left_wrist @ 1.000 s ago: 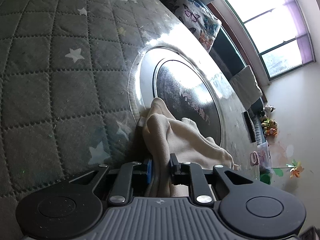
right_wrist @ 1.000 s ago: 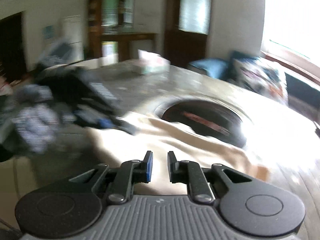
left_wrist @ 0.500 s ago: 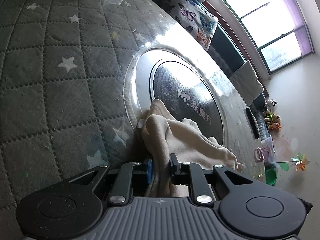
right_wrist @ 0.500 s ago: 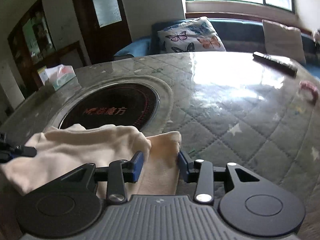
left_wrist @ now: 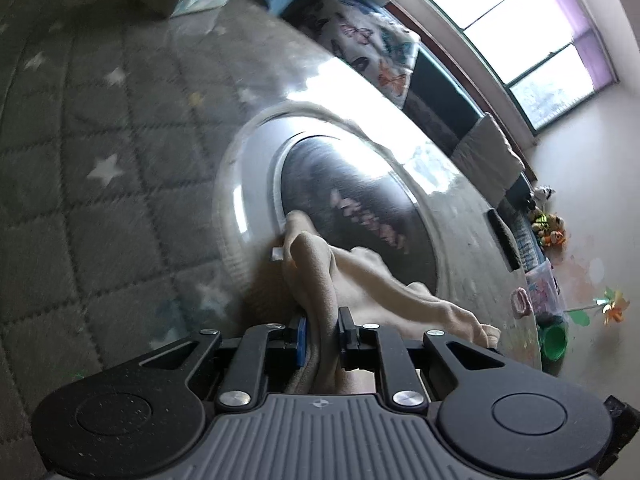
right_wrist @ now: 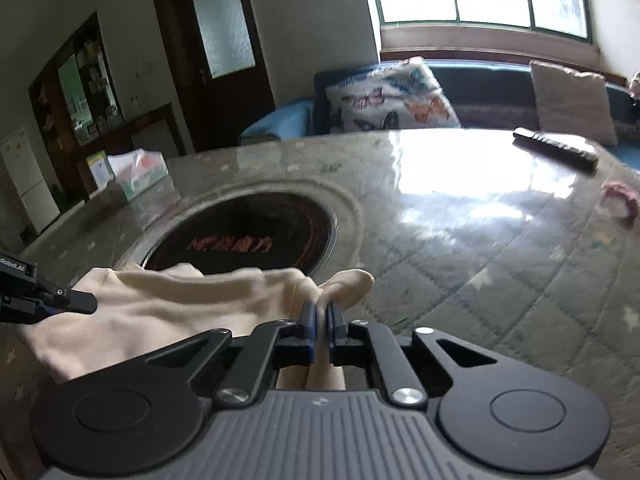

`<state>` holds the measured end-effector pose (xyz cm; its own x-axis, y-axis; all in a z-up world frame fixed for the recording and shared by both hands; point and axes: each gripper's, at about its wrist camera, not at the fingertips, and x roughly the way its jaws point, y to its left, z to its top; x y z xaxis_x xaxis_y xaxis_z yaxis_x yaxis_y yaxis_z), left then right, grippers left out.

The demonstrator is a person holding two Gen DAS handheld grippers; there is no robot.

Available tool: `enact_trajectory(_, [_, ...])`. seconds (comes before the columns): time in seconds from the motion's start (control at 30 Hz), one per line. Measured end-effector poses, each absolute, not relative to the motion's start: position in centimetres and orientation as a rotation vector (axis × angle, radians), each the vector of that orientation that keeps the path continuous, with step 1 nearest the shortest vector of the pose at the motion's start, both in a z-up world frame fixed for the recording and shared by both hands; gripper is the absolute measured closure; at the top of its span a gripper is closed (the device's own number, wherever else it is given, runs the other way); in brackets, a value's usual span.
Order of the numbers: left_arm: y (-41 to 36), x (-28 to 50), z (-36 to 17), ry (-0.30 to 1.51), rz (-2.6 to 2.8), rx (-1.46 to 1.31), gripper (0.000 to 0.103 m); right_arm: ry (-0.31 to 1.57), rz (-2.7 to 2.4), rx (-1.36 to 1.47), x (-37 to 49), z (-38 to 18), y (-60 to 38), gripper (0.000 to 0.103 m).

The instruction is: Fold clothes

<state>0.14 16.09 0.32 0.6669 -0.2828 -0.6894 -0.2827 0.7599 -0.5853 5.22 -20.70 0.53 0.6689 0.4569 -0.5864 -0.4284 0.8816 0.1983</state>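
A cream garment (right_wrist: pixel 168 304) lies bunched on the quilted grey table cover, at the near edge of the round black hotplate (right_wrist: pixel 248 236). My right gripper (right_wrist: pixel 319 320) is shut on the garment's right end. My left gripper (left_wrist: pixel 322 328) is shut on the garment's other end (left_wrist: pixel 316 276), with cloth pinched between its jaws. The left gripper's fingers (right_wrist: pixel 60 302) show at the left edge of the right wrist view, holding the cloth's left corner. The cloth stretches between the two grippers.
A tissue box (right_wrist: pixel 136 172) stands at the table's far left. A black remote (right_wrist: pixel 556 148) and a pink item (right_wrist: pixel 622 196) lie at the far right. A sofa with a butterfly cushion (right_wrist: pixel 392 96) stands beyond the table, under the window.
My right gripper has shut on the garment's right end; half a second ago its jaws were open around it. The left gripper keeps its hold, and its view has shifted and blurred.
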Motion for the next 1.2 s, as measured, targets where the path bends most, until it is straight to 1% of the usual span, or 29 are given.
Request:
enact_trajectory(0.07, [15.1,0.7,1.2,0.852,-0.022,-0.708,0.087,0.653,0.489,0.048,4.8,1.2,-21.4,0.099])
enact_trajectory(0.1, [14.6,0.9,1.6,0.848,-0.032,-0.694,0.088,0.64,0.478,0.046,4.6,1.6,-21.8,0.102])
enact_trajectory(0.37, [8.1,5.0,3.1,0.865,-0.132,-0.602,0.088,0.58,0.354,0.062,3.6,3.7,-27.6,0.102])
enact_trajectory(0.77, [-4.2,12.5,2.8,0.937,-0.286,-0.463,0.088,0.537,0.134,0.048,4.5,5.0,-36.6,0.102])
enact_trajectory(0.93, [-8.3,14.3,2.4,0.946,-0.354,-0.396,0.088,0.544,0.042,0.059,5.4,4.5,-40.2,0.102])
enact_trajectory(1.03, [-9.8,14.9,2.0,0.954,-0.351,-0.34,0.086,0.573,-0.006,0.075,6.0,3.5,-41.7,0.101])
enact_trajectory(1.07, [-10.0,14.9,1.9,0.951,-0.341,-0.323,0.084,0.587,-0.023,0.073,6.1,3.1,-42.0,0.098])
enact_trajectory(1.1, [-10.0,15.0,1.8,0.948,-0.333,-0.31,0.075,0.601,-0.039,0.071,6.3,2.7,-42.3,0.096])
enact_trajectory(1.13, [-9.9,14.9,1.8,0.942,-0.327,-0.303,0.07,0.611,-0.052,0.067,6.4,2.4,-42.6,0.096])
enact_trajectory(1.17, [-9.6,14.8,1.9,0.931,-0.321,-0.299,0.066,0.613,-0.058,0.06,6.3,2.2,-42.6,0.096])
enact_trajectory(1.2, [-9.4,14.7,2.1,0.92,-0.315,-0.296,0.066,0.614,-0.056,0.056,6.2,2.1,-42.6,0.096])
